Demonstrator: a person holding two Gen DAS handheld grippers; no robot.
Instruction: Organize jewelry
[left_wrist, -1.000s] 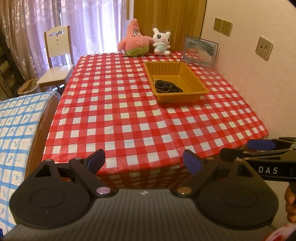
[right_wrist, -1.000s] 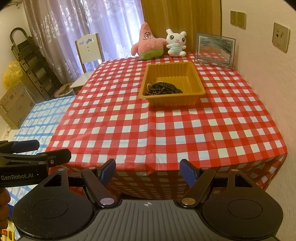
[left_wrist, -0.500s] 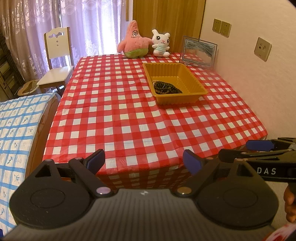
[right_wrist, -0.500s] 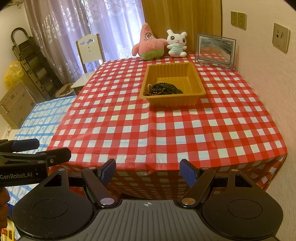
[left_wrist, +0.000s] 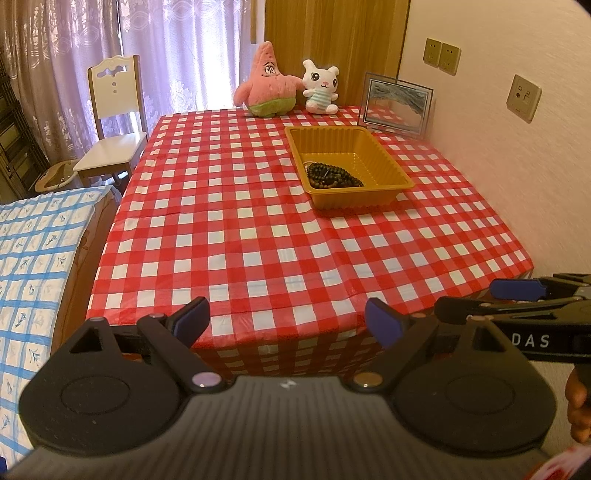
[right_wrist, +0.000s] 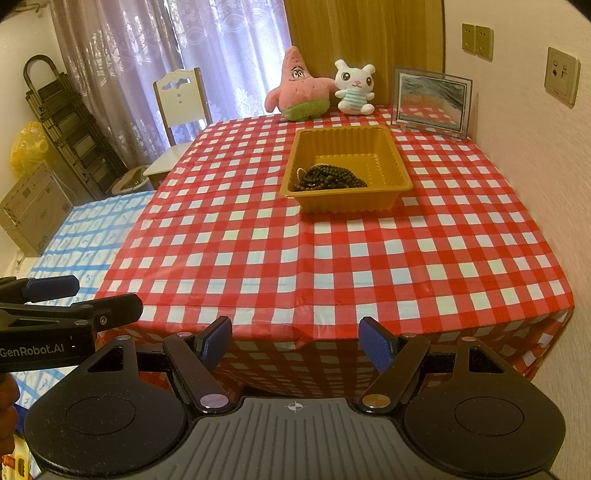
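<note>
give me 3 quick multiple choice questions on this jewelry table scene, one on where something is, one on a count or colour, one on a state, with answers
1. Where are the dark beads?
A. on the bare cloth
B. inside the yellow tray
C. on the chair

2. How many plush toys sit at the table's far edge?
A. one
B. two
C. four

3. How do the right gripper's jaws stand?
A. open, nothing between them
B. shut on the beads
C. shut on the tray

Answers:
1 B, the beads lie heaped against the tray's near wall.
2 B, a pink star toy and a white bunny toy sit side by side.
3 A, the blue pads stand apart at the table's near edge, far from the tray.
</note>
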